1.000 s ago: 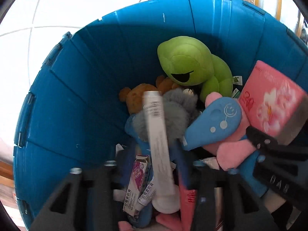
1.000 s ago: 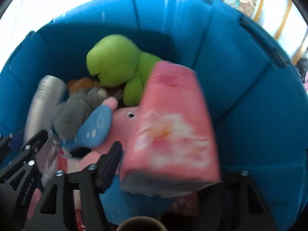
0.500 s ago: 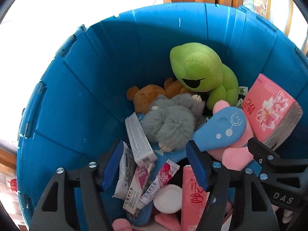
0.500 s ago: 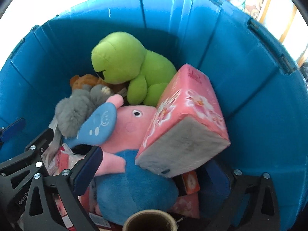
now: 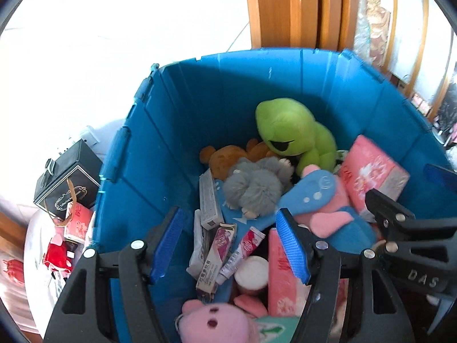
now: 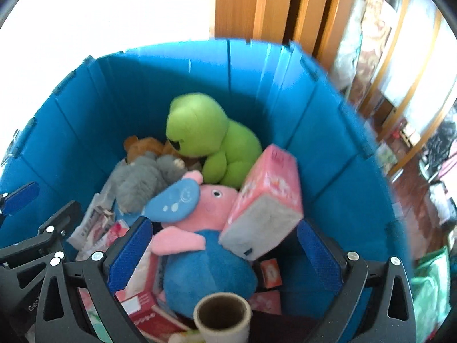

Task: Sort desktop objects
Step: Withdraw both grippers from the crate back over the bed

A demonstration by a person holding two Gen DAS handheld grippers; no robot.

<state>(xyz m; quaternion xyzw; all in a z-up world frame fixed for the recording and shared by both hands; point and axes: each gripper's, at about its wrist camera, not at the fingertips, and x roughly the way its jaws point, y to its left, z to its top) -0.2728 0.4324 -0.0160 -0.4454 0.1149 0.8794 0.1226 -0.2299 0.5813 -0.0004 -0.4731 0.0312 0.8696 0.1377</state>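
The left gripper (image 5: pixel 232 245) hangs over the blue bin (image 5: pixel 182 131) with its jaws apart and nothing pinched between them; below its gap lie small medicine boxes (image 5: pixel 210 200), a tube (image 5: pixel 242 247) and a round white lid (image 5: pixel 252 268). The right gripper (image 6: pixel 225 254) is spread wide and empty, held over a pink pig toy in a blue shirt (image 6: pixel 205 245). A pink tissue pack (image 6: pixel 268 197) leans tilted on that pig, against the bin's right wall, touching no finger. Further in sit a grey fluffy toy (image 5: pixel 254 185), a brown plush (image 5: pixel 225 157) and a green frog plush (image 5: pixel 291 134) at the back. A cardboard tube (image 6: pixel 222 317) stands close under the right camera. Another pink plush (image 5: pixel 214 323) lies at the near edge. Outside the bin, to the left, are a black gift box (image 5: pixel 68 180) and red and pink items on a white surface.
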